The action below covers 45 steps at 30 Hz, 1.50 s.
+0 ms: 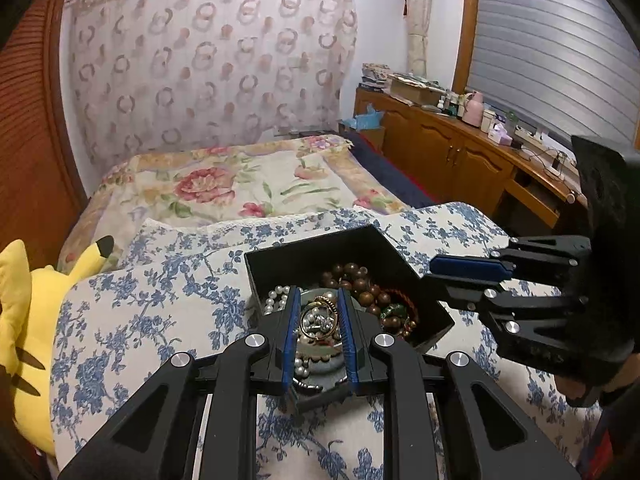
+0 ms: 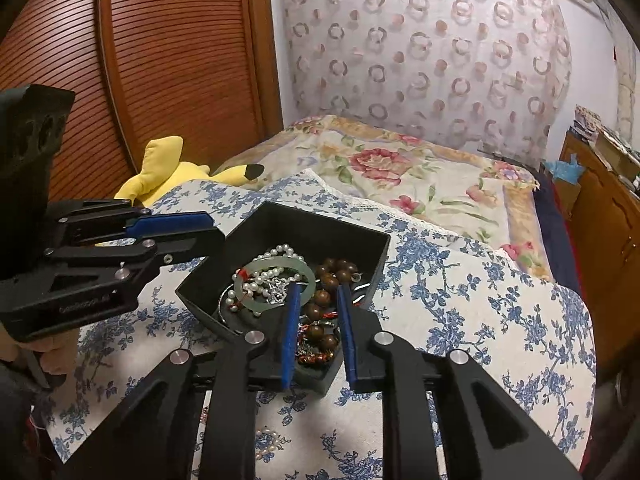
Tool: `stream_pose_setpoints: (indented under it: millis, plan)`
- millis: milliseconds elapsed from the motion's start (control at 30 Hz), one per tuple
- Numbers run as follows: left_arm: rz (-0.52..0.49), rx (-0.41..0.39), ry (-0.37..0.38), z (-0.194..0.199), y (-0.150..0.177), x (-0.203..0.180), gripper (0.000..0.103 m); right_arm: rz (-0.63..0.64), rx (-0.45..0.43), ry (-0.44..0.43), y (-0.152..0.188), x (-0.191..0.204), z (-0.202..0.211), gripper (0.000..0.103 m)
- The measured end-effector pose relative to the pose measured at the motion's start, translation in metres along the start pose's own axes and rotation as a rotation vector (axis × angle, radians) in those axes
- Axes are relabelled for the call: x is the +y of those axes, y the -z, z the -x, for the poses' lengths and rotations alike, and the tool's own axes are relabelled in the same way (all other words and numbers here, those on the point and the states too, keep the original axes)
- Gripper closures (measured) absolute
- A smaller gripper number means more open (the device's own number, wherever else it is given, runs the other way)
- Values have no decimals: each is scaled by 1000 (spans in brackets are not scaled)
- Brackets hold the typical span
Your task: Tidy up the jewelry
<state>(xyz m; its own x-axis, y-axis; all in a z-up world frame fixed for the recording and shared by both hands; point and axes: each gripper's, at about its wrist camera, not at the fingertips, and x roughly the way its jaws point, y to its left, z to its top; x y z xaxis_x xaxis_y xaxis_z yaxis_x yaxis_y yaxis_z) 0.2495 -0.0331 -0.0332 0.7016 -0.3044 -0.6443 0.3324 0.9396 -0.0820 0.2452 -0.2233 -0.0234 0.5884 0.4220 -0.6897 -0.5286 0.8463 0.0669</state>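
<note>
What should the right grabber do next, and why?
Probably lower the right gripper a little and close on the wooden beads. Its jaws stand apart and empty, lined up just over those beads in the black box, where the jewelry lies piled together.

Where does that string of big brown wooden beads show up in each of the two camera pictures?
Left wrist view: the brown wooden beads lie at lower centre, toward the back of the black box, just beyond the gripper's fingertips.
Right wrist view: the beads sit near the centre, on the right side of the box, partly between the blue fingers.
Shared landmark: the yellow plush toy left of the box.
</note>
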Motion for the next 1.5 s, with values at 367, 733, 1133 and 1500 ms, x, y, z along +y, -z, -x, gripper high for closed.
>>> stream_pose_setpoints:
  millis: [367, 733, 1133, 1500]
  plan:
    - [35, -25, -8, 3, 7, 2, 54, -38, -52, -28, 22, -5, 29, 82]
    - [26, -18, 10, 28, 48, -4, 35, -63, -28, -60, 78, 12, 52, 82]
    - [-24, 65, 39, 29, 97, -30, 36, -60, 17, -41, 126, 33, 67, 63]
    - [-72, 132, 51, 12, 105, -47, 51, -43, 40, -30, 149, 43, 74, 63]
